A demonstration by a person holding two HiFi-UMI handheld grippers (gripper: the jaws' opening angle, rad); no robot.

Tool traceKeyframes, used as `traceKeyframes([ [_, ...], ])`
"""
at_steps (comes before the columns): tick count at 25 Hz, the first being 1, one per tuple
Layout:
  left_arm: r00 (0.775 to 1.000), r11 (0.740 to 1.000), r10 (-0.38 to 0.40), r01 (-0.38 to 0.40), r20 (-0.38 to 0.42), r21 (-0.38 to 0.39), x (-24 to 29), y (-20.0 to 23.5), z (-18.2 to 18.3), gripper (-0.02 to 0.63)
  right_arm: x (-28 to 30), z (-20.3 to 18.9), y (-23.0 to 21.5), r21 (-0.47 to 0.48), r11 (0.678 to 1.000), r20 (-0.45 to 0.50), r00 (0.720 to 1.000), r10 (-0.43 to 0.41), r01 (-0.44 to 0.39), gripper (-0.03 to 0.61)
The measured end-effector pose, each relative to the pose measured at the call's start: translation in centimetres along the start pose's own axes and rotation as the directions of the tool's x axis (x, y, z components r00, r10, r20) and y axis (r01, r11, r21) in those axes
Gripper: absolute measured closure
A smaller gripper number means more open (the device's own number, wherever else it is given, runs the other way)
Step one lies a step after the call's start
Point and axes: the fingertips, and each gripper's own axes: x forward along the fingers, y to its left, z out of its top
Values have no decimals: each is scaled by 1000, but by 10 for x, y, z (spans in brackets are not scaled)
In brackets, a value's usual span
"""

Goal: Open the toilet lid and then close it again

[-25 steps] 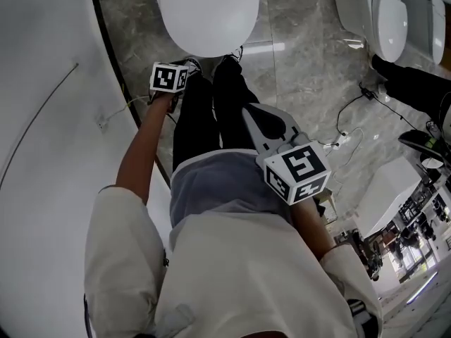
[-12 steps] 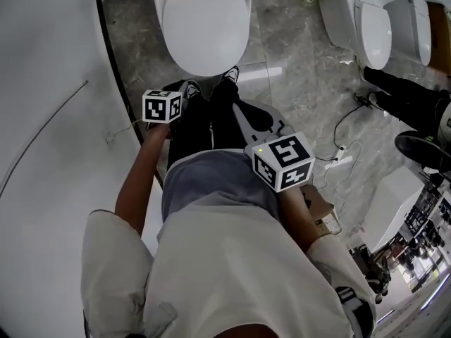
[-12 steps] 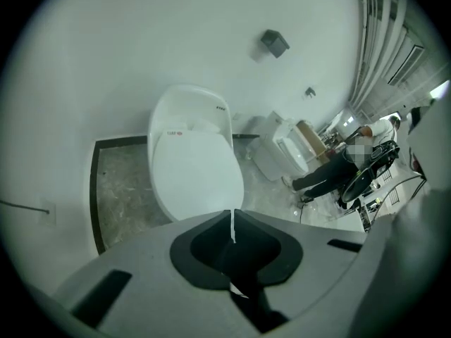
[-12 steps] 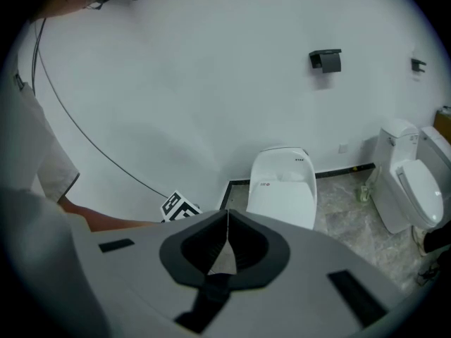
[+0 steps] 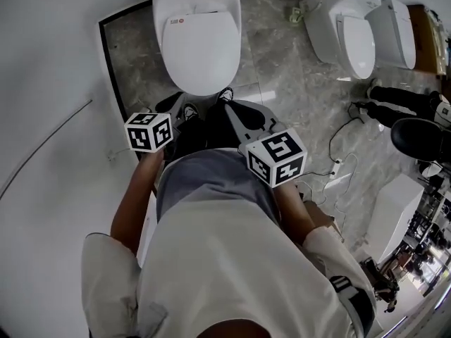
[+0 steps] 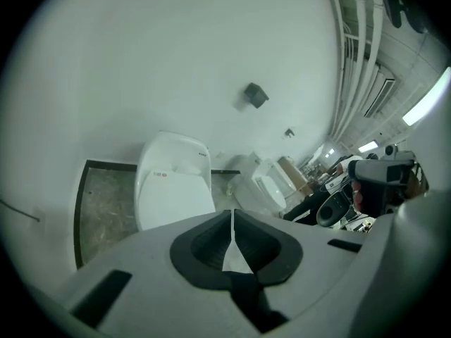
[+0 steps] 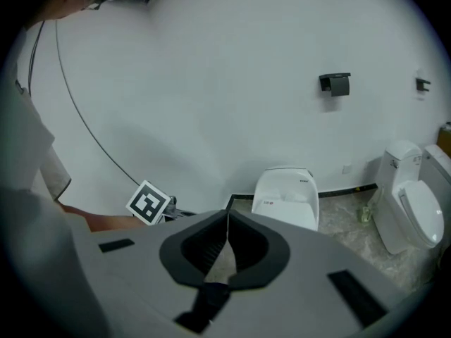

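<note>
The white toilet (image 5: 201, 44) stands against the wall with its lid (image 5: 202, 51) down flat. It also shows ahead of each gripper, as the toilet (image 6: 175, 182) and the toilet (image 7: 285, 196). My left gripper (image 6: 232, 213) is raised well back from the bowl, jaws shut with nothing between them; its marker cube (image 5: 149, 131) shows in the head view. My right gripper (image 5: 232, 111) hovers in front of my legs, short of the toilet's front rim. Its jaws are shut and empty too, as the right gripper (image 7: 227, 215) shows in its own view.
Two more white toilets (image 5: 349, 30) stand to the right on the marble floor (image 5: 296, 97). Cables and a plug strip (image 5: 337, 164) lie on the floor at right. A person's dark legs and shoes (image 5: 405, 111) are at the far right. A paper holder (image 7: 337, 83) hangs on the wall.
Both grippers have lifted up and drawn back from the toilet, the left one much more. The whole toilet has come into the head view. The lid stays down.
</note>
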Motion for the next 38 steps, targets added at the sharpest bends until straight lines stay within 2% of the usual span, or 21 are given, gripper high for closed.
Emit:
traceKeyframes([
  [5,993,999,-5,-1,120,50,-47,-11,47,595,-1,30,10,-54,999,45,999,12,-10,568],
  [9,975,995,7,-30,224,98,-79,-26,82,595,-10,45,12,-82,996,63,998,22,-17,568],
  [12,959,991,17,-54,282,122,-102,-35,93,595,-18,48,15,-84,996,73,997,31,-24,568],
  [18,946,978,25,-90,324,186,-126,-50,93,595,-35,43,15,-68,997,95,995,25,-18,568],
  [26,914,979,28,-107,405,173,-154,-55,111,595,-51,51,11,-71,997,144,990,0,10,568],
  [31,892,969,42,-146,449,200,-165,-62,125,595,-55,59,6,-92,996,172,985,-6,22,569],
  [38,879,959,38,-166,476,230,-179,-71,138,595,-55,70,8,-123,992,191,982,-1,25,569],
])
